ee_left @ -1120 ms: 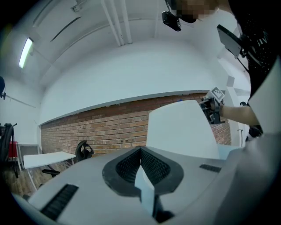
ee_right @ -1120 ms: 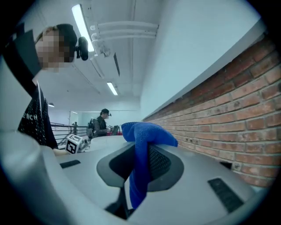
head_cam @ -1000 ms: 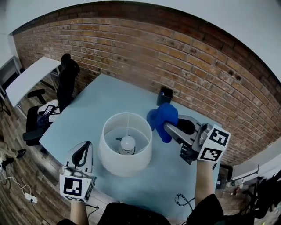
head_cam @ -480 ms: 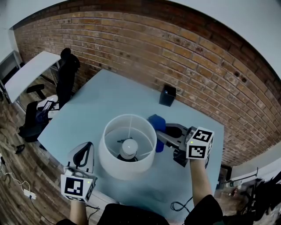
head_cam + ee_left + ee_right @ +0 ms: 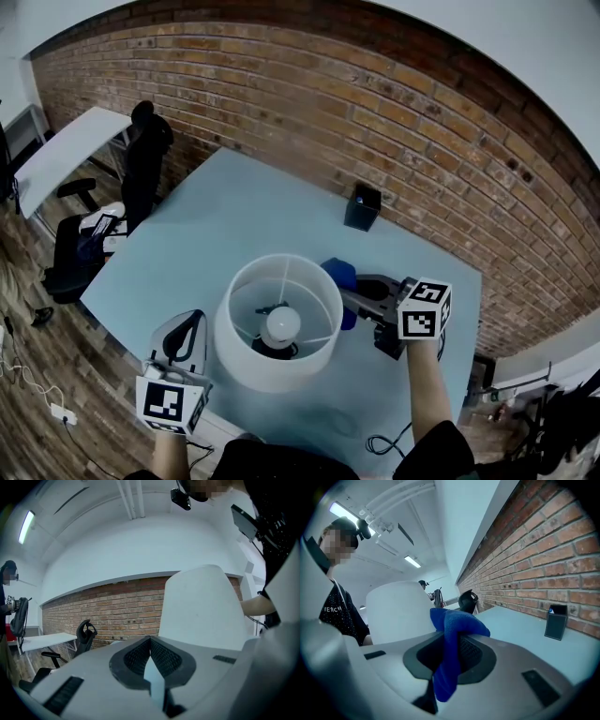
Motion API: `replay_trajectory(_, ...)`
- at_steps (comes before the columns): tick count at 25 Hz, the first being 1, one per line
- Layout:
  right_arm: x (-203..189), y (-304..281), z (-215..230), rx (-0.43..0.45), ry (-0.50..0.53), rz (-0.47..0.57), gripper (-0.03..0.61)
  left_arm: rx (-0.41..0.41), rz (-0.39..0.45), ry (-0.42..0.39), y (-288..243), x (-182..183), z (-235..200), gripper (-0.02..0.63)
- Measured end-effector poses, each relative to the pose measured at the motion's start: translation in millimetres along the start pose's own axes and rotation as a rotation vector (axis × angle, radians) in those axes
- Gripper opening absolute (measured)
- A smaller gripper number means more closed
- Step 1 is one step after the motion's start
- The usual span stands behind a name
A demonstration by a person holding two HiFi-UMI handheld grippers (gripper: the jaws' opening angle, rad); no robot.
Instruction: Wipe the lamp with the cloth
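My right gripper (image 5: pixel 354 300) is clamped on the blue cloth (image 5: pixel 339 277). The lampshade (image 5: pixel 272 367) stands upright straight ahead of its jaws, and the cloth seems to touch its wall. My left gripper (image 5: pixel 185 336), jaws together and empty, sits beside the shade's opposite side. I judge the right one nearer for wiping.

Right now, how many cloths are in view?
1: the blue cloth, clamped in the right gripper beside the lamp. The lamp could hide another behind it.
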State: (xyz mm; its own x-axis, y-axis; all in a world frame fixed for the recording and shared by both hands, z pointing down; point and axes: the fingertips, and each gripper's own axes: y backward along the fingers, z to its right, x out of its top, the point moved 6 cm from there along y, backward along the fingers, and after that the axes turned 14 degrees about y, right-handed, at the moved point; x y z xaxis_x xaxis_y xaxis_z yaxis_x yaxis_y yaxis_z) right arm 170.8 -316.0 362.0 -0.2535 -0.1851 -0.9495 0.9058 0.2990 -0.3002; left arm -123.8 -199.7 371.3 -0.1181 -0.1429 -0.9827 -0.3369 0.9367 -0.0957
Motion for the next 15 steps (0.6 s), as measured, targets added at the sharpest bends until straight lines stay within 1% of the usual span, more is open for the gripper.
replay_trajectory(3, 26, 5, 3, 0.014, 0.019, 0.07, 0.061, 0.006, 0.002, -0.002, -2, 5, -4, 0.008)
replay_trajectory(5, 54, 8, 4, 0.052, 0.041, 0.137, 0.061, 0.003, -0.006, 0.004, -5, 10, -7, 0.009)
replay_trajectory(7, 85, 9, 1, 0.13, 0.059, 0.208, 0.061, 0.008, -0.002, 0.004, -7, 15, -13, 0.008)
replay_trajectory(10, 126, 7, -5, 0.296, 0.09, 0.281, 0.061, 0.004, -0.002, 0.003, -16, 24, -20, 0.009)
replay_trajectory(12, 147, -1, -5, 0.374, 0.109, 0.286, 0.061, -0.01, -0.008, 0.003, -24, 31, -24, 0.009)
replay_trajectory(15, 155, -22, -6, 0.442, 0.134, 0.204, 0.061, -0.039, -0.025, 0.009, -35, 37, -27, 0.009)
